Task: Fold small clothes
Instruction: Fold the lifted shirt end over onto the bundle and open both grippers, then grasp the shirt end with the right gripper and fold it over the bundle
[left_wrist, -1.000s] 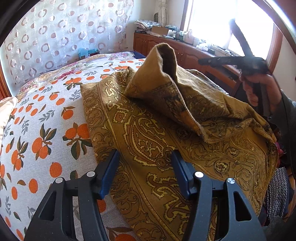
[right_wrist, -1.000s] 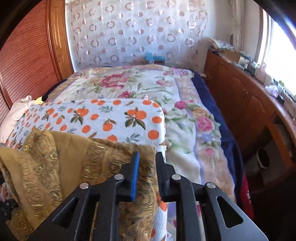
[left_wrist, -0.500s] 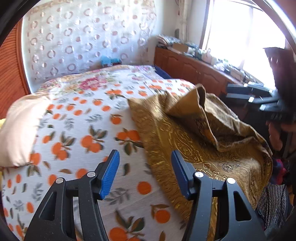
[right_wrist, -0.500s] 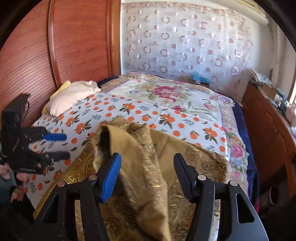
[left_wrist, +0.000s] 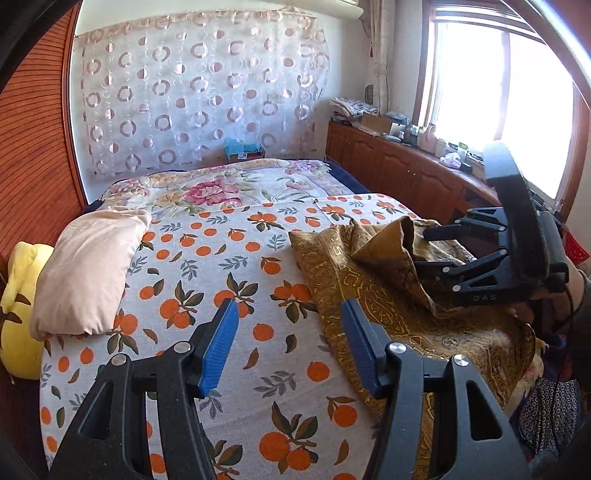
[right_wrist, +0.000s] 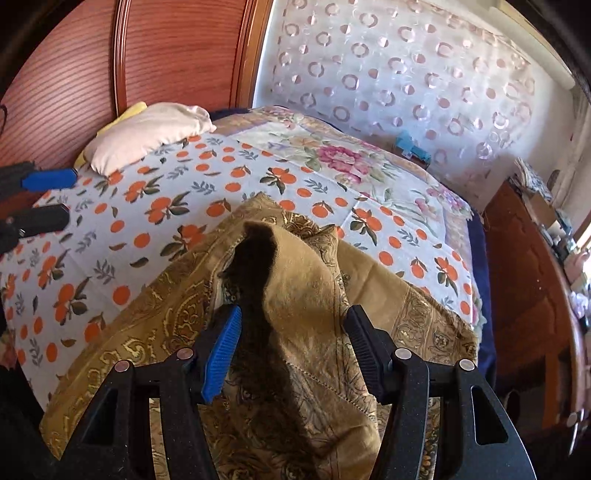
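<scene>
- My left gripper (left_wrist: 288, 343) is wide open and holds nothing. It hangs over the orange-print sheet (left_wrist: 207, 280), just left of the near edge of the gold cloth (left_wrist: 373, 295).
- My right gripper (right_wrist: 291, 339) is wide open too. A raised fold of the gold cloth (right_wrist: 306, 295) sits between its fingers, but they do not pinch it (there is a gap on both sides).
- The gold cloth lies on the near right part of the bed. It is bumpy and only half flat, with one flap sticking up like a little tent.
- I think the flap stands up because it is loosely bunched, so it needs to be laid down flat.
- I think my left gripper waits by the edge so it can grab a corner next.
- A cream pillow (left_wrist: 88, 269) and a yellow pillow (left_wrist: 18, 314) sit far left, out of the way.
</scene>
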